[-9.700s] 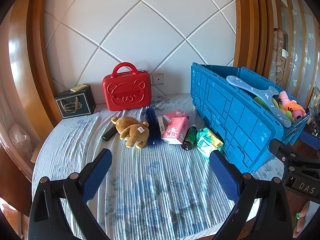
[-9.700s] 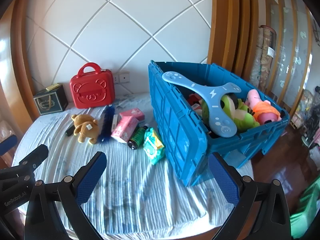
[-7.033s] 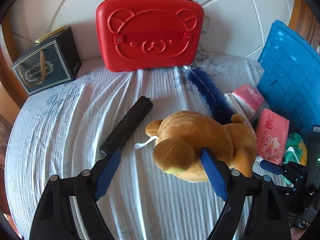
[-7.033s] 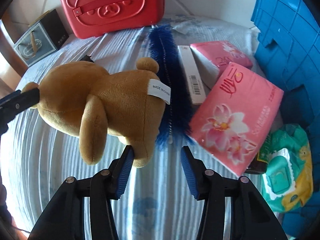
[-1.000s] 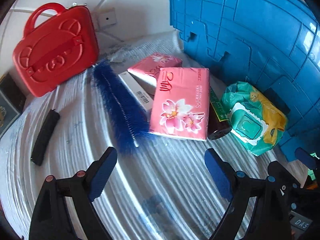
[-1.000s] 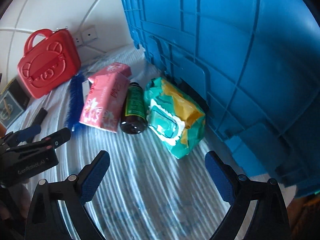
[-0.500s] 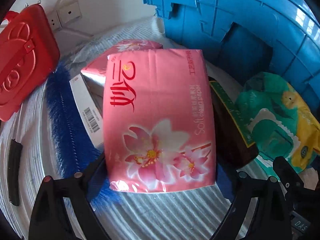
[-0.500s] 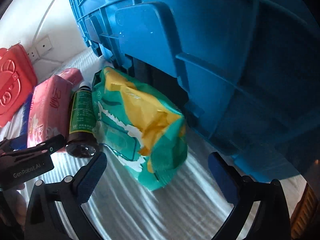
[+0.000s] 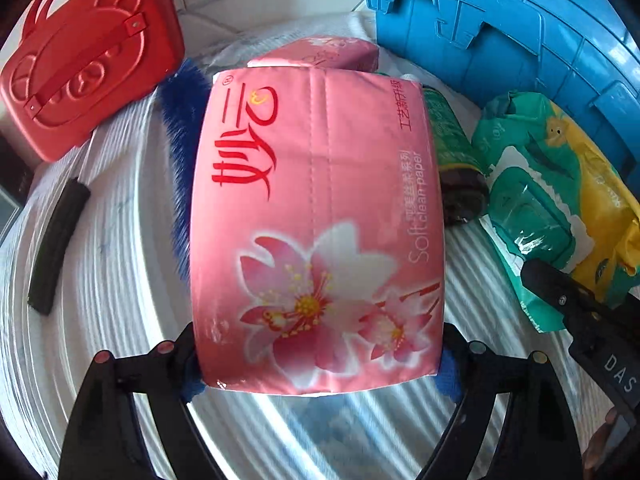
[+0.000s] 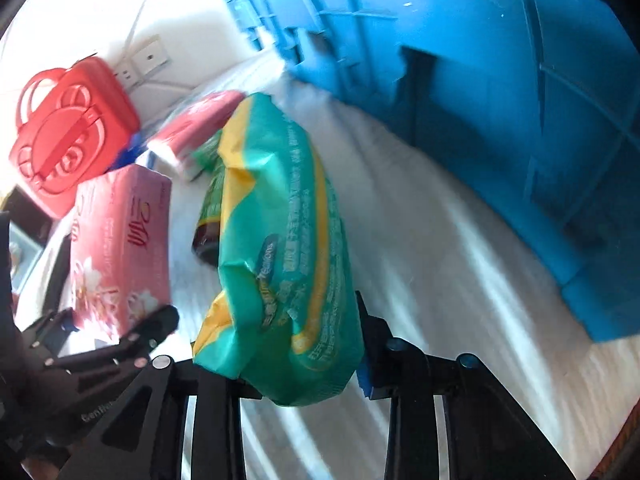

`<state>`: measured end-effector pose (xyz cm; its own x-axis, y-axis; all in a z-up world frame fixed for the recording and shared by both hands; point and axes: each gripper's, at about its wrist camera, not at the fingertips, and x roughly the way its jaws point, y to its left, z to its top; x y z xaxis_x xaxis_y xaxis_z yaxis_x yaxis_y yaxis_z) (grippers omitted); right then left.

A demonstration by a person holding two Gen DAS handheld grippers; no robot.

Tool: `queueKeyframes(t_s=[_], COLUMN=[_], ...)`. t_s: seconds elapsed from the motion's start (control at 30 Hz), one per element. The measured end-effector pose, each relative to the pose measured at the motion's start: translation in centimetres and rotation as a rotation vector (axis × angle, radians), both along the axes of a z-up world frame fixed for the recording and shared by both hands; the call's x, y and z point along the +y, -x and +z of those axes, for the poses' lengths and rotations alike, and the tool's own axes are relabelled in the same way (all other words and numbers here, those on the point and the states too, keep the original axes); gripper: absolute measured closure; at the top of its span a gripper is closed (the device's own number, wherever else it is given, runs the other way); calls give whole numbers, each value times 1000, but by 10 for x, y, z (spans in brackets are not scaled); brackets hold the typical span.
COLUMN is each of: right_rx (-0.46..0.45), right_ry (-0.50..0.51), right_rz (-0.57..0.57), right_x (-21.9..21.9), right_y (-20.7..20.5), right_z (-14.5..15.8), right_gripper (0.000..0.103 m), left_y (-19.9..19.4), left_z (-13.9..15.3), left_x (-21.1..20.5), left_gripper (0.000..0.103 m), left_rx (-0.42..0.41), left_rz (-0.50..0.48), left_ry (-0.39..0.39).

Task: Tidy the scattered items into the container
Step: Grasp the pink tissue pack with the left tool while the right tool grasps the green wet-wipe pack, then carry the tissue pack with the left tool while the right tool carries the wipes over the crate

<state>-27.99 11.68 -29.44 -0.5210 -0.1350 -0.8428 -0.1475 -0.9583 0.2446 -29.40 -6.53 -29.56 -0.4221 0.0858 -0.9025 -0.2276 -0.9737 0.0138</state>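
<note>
Left gripper (image 9: 318, 364) jaws closing wide round tissue pack (image 9: 316, 216); right gripper (image 10: 280, 364) clamped on wipes pack (image 10: 280, 248); bottle (image 9: 456, 160), brush (image 9: 180, 120) remaining outside crate (image 9: 540, 20).

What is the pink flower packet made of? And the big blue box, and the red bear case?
The pink flower packet: it looks like thin glossy plastic film, with shine, a seam down its middle, and "Soft clean paper" printed on it, so probably tissues inside. The big blue box: looks like hard moulded plastic, with stiff ribs and a slight sheen. The red bear case: probably a rigid plastic shell, smooth, with a raised bear face.
</note>
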Motion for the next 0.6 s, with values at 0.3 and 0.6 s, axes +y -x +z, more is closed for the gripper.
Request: queueKeyframes(t_s=[0.3,0.6], right_rx=[-80,50], right_ry=[20,-48], right_rz=[84,235], right_x=[-10,-8], right_y=[-48,-61], right_z=[3,49], right_gripper=[74,75], left_y=[-55,-90], left_z=[12,70], left_x=[-15,-22], left_gripper=[16,16], left_rx=[-45,72], left_rz=[74,194], left_ry=[-4,-23])
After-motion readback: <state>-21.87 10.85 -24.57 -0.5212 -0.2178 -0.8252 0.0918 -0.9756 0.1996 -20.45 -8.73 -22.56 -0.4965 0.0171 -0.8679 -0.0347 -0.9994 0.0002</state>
